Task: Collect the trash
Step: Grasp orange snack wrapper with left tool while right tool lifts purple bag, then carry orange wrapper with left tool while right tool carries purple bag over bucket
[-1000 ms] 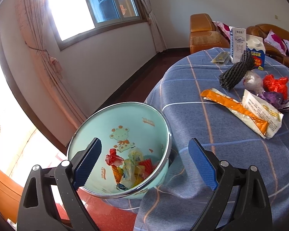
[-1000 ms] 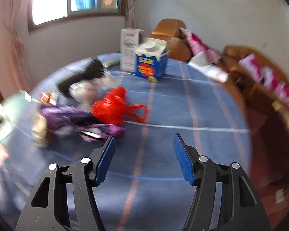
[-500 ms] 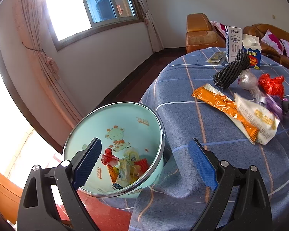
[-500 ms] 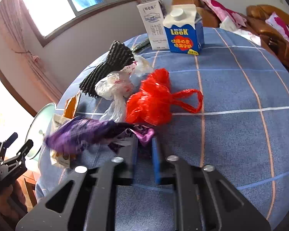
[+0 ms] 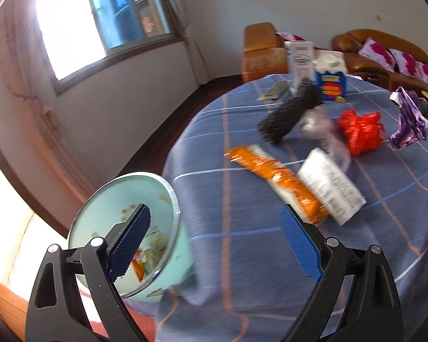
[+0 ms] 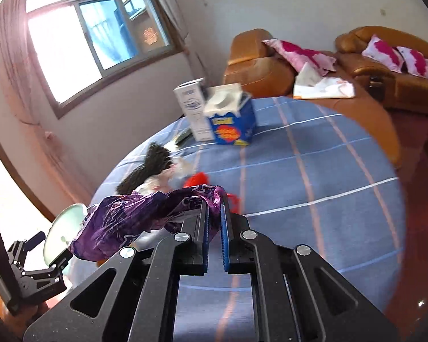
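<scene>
My right gripper (image 6: pixel 214 208) is shut on a crumpled purple wrapper (image 6: pixel 128 219) and holds it lifted above the blue checked tablecloth (image 6: pixel 314 176). The wrapper also shows in the left wrist view (image 5: pixel 409 119), hanging in the air at the far right. My left gripper (image 5: pixel 216 236) is open and empty; its left finger (image 5: pixel 131 242) overlaps a mint-green bin (image 5: pixel 168 259) with several wrappers inside, standing beside the table edge. On the table lie an orange packet (image 5: pixel 274 176), a white packet (image 5: pixel 331 185), a red bag (image 5: pixel 359 131), a clear bag (image 5: pixel 319 125) and a black mesh roll (image 5: pixel 291 114).
Two cartons, white (image 6: pixel 195 111) and blue (image 6: pixel 232 119), stand at the table's far side. Brown sofas with pink cushions (image 6: pixel 385 57) sit behind. A window (image 6: pixel 100 34) and curtain are at the left. The left gripper and bin (image 6: pixel 62 228) appear at the lower left of the right wrist view.
My right gripper closed on the purple wrapper and lifted it off the table. My left gripper shifted, so the bin now sits lower left behind its left finger.
</scene>
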Demonstrator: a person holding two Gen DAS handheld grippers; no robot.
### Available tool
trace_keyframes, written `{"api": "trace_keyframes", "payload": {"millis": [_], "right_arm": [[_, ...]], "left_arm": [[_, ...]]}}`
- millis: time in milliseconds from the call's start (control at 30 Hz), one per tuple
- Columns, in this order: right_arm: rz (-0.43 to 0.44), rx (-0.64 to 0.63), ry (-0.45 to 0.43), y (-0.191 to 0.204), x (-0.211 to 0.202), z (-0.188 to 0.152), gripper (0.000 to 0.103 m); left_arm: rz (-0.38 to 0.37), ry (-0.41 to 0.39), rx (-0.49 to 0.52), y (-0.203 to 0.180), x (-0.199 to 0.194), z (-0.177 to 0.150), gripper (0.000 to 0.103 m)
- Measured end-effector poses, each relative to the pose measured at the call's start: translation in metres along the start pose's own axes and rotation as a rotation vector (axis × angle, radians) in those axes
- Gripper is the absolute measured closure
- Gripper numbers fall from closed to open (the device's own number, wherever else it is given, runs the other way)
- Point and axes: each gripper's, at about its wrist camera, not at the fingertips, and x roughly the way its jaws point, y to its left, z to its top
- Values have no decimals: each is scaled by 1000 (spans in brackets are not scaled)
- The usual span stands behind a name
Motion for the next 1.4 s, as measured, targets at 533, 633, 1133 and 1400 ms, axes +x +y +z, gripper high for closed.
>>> {"api": "trace_keyframes", "payload": {"millis": [533,633,1133,1400], "right_arm": [[-4,-10,18,-14,14,-17,95],[11,-22,22,-6,15,-19,95],[70,-126,25,55,44,-1,95],[121,-220,32,105,70,11,95]], "left_arm": [[-73,96,40,-28,28,-3,73],[-103,97,40,-20,27,-5,97],[89,42,-16,61,-3,-11,100],[152,60,-51,92,-4,-17,100]]}}
